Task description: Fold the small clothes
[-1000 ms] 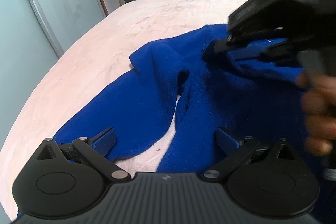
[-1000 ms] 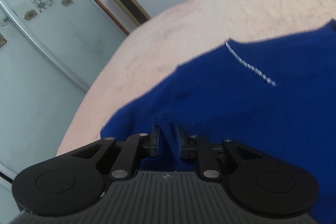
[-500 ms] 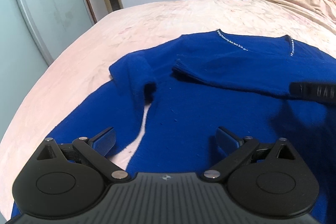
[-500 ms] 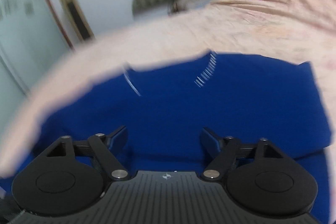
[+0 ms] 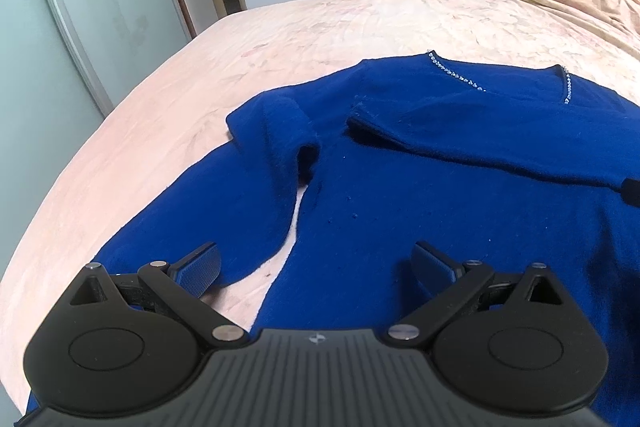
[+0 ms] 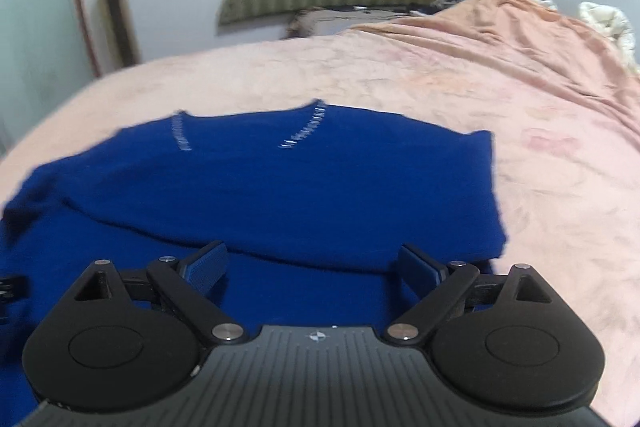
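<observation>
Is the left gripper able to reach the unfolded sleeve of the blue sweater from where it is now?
Probably yes. The left gripper is open and holds nothing, and the sleeve lies flat on the bed just ahead of its fingers, with nothing covering it.

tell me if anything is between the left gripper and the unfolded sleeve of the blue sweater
Nothing visible blocks it. The left gripper is open just above the blue sweater, and the unfolded sleeve lies flat on the pink bedspread to its left-front, with only bare fabric between them.
</observation>
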`<move>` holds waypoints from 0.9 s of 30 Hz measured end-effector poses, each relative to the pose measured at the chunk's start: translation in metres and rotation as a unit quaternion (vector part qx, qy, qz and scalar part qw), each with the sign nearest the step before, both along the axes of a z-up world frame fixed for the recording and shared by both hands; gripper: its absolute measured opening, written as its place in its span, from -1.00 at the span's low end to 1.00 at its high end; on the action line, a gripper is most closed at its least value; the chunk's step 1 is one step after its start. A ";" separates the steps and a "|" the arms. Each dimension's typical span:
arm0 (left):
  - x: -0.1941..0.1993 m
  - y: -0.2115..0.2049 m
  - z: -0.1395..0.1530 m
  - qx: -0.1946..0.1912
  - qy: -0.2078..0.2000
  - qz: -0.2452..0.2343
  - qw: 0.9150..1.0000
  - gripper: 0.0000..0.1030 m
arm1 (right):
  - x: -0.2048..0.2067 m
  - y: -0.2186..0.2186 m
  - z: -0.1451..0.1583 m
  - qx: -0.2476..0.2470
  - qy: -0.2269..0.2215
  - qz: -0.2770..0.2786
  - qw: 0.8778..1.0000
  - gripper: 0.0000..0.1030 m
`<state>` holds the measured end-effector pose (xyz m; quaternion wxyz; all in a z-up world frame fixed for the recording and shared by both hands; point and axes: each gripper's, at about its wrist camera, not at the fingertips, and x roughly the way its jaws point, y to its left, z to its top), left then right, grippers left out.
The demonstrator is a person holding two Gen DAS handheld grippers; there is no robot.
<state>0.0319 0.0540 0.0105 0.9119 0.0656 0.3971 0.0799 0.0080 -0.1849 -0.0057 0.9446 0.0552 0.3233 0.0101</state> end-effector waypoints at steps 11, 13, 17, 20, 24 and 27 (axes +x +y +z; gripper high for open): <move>-0.016 0.017 0.004 0.010 0.000 0.034 0.999 0.98 | -0.012 0.030 0.010 -0.017 -0.012 0.042 0.999 0.83; -0.020 0.020 0.005 0.007 -0.001 0.048 0.999 0.98 | -0.015 0.034 0.011 -0.012 -0.014 0.052 0.998 0.83; -0.032 0.034 0.007 -0.025 0.003 0.100 0.995 0.98 | -0.022 0.043 0.010 -0.007 -0.017 0.076 0.997 0.84; -0.045 0.054 0.007 -0.070 0.008 0.140 0.988 0.98 | -0.024 0.048 0.010 0.000 -0.015 0.092 0.996 0.84; -0.070 0.090 0.004 -0.128 0.019 0.203 0.971 0.98 | -0.028 0.055 0.011 0.005 -0.017 0.111 0.994 0.85; -0.092 0.114 -0.005 -0.171 0.037 0.238 0.955 0.98 | -0.031 0.059 0.012 0.010 -0.022 0.124 0.992 0.86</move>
